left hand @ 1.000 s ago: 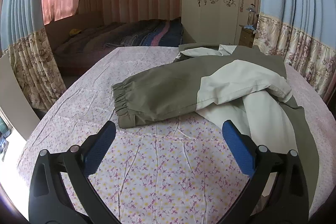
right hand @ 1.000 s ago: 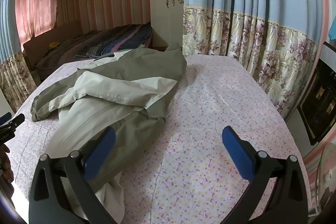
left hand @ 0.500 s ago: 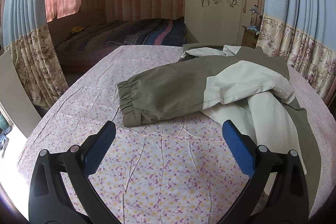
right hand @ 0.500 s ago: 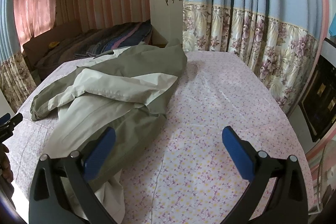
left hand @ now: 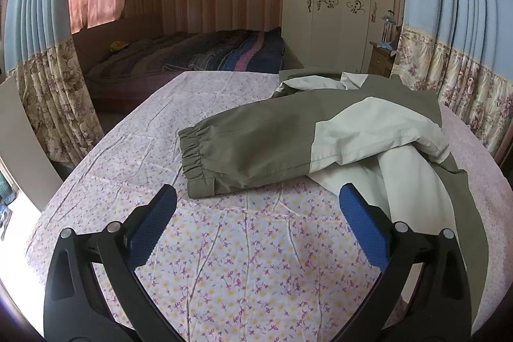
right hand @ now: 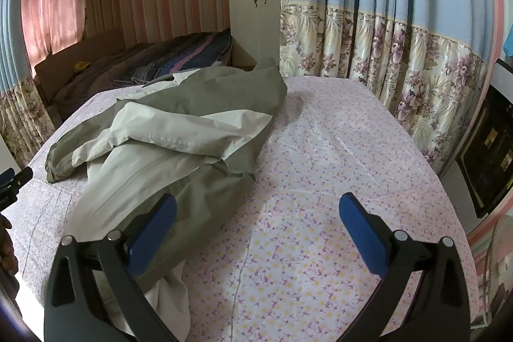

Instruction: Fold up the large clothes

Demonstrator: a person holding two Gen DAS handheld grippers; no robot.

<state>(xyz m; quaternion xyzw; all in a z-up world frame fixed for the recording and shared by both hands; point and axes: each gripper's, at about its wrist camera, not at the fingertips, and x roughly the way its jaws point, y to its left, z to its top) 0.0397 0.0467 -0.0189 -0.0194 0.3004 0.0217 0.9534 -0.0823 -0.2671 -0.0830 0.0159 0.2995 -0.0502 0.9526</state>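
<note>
Floral-printed bedsheet (left hand: pixel 224 262) covers the work surface in the left wrist view, with a striped-wall bedroom behind it: a bed with a dark striped quilt (left hand: pixel 221 53) at 11 o'clock, a white wardrobe (left hand: pixel 336 2) at 1 o'clock, and blue curtains with flowered hems (left hand: pixel 465 60) at 2 o'clock. On the sheet lies an olive and cream jacket (left hand: pixel 368 130), filling the area from 12 to 4 o'clock; its olive sleeve stretches toward 10 o'clock and ends in an elastic cuff (left hand: pixel 195 162) just beyond the left gripper (left hand: pixel 256 207). That gripper's blue-padded fingers (left hand: pixel 154 220) are spread wide and hold nothing, hovering over bare sheet. From the right wrist view, the same sheet (right hand: pixel 320 213) runs toward the flowered curtains (right hand: pixel 400 60) at 1 to 3 o'clock, and the jacket (right hand: pixel 179 130) lies crumpled from 12 round to 8 o'clock, its lower hem passing under the left-hand pad. The right gripper (right hand: pixel 256 213) has its fingers (right hand: pixel 362 233) spread wide too, gripping nothing. At 9 o'clock, by the frame edge, a tip of the other gripper (right hand: pixel 12 178) shows, well apart from the cuff (right hand: pixel 53 162).
</note>
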